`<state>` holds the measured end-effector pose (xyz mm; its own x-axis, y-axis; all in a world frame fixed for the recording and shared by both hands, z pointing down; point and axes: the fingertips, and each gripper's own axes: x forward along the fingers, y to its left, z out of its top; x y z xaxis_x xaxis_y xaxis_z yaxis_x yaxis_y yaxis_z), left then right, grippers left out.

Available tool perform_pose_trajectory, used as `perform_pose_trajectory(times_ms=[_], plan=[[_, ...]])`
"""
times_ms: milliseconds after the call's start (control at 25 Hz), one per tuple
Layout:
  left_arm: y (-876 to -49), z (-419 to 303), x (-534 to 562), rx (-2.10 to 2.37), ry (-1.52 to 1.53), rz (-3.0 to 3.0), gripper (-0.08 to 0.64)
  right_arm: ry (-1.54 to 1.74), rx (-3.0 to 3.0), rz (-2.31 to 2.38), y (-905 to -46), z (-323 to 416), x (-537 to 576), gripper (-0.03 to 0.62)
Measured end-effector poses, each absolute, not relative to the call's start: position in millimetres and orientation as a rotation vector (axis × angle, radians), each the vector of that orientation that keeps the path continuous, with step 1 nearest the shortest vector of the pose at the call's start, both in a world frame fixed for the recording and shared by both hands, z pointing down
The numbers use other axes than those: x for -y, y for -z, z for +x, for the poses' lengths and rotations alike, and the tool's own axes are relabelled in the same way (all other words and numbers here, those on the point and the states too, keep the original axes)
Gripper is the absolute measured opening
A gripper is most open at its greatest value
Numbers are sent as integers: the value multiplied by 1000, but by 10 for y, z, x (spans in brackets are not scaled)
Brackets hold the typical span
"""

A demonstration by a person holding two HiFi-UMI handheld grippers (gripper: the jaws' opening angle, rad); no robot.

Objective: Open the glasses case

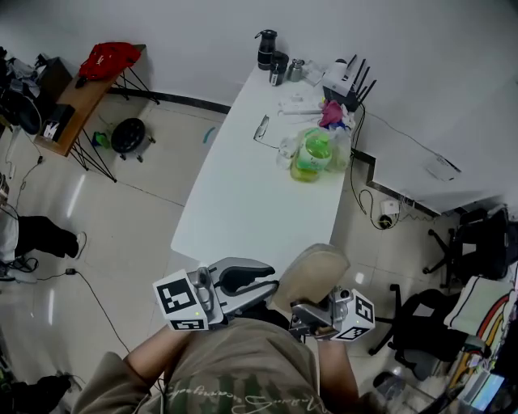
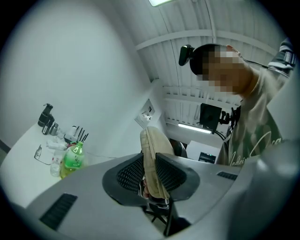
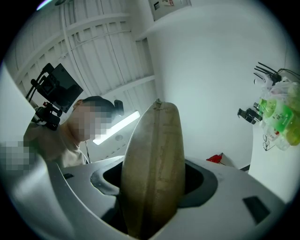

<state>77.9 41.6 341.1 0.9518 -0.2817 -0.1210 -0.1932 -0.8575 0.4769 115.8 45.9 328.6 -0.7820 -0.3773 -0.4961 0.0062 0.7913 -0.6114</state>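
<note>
Clamping the glasses case [image 1: 312,275] above the table's [image 1: 243,186] near edge, the left gripper [image 1: 251,283] pinched its thin edge while the right gripper [image 1: 312,317] squeezed its body; that narrow pinch might slip, dropping it.

The room is bright all over. In the head view the shiny floor [image 1: 77,194] has pale streaks of glare, and the white table [image 1: 243,186] looks very bright. Both gripper views are round with black corners, and straight lines bend near the edges. A ceiling light [image 2: 158,2] glows at the top of the left gripper view. In the right gripper view a long lamp [image 3: 115,126] glares white, and the glasses case [image 3: 152,168] is so close that it looks soft.
</note>
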Motion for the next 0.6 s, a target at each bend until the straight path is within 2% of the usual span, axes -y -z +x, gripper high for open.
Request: perform_pose_trajectory(times_ms=[480, 520, 600], plan=[[-3405, 587, -355, 214, 195, 2583, 69, 808, -2436, -272, -3232, 891, -384, 312], [-3403, 589, -352, 200, 199, 2567, 64, 809, -2437, -280, -3239, 889, -370, 312], [-3378, 595, -381, 176, 223, 2565, 8, 822, -2417, -276, -3249, 901, -365, 313]])
